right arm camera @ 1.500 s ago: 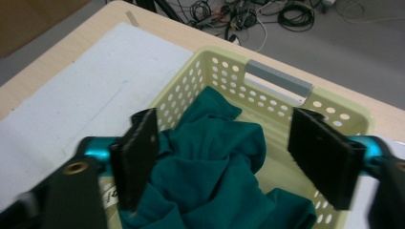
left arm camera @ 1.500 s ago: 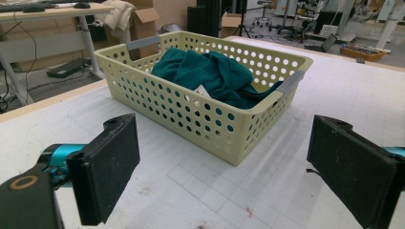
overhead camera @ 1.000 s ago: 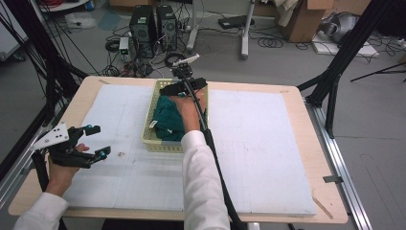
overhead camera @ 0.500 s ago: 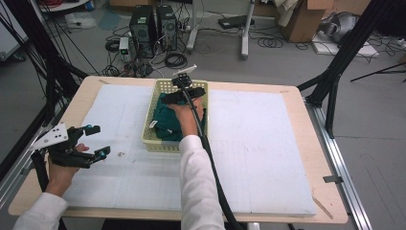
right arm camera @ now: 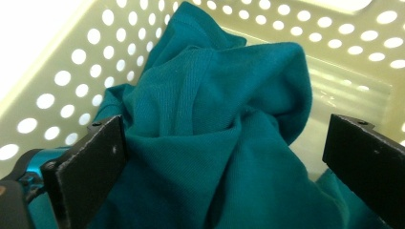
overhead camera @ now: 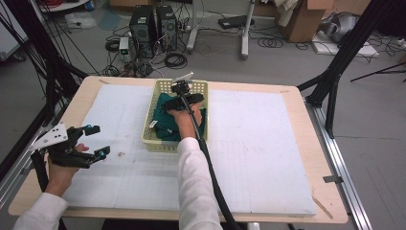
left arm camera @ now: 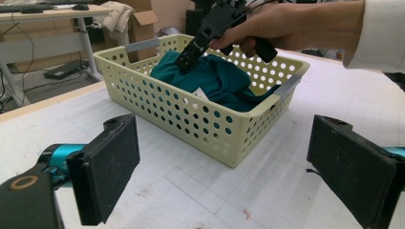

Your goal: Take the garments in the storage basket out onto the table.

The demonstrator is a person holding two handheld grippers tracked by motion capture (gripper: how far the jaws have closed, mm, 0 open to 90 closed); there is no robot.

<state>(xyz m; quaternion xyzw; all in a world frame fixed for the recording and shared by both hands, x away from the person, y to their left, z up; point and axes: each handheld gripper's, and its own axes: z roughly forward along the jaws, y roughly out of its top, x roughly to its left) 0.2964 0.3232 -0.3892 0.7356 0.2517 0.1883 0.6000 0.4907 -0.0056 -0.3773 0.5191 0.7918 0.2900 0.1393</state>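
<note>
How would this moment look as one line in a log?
right gripper: open, over teal garment | garment: in basket | left gripper: open, idle above table

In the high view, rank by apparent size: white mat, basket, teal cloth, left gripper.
1. White mat, far the largest.
2. Basket.
3. Teal cloth, inside the basket and partly hidden by the hand.
4. Left gripper, close to the cloth's visible patch, so unsure.
</note>
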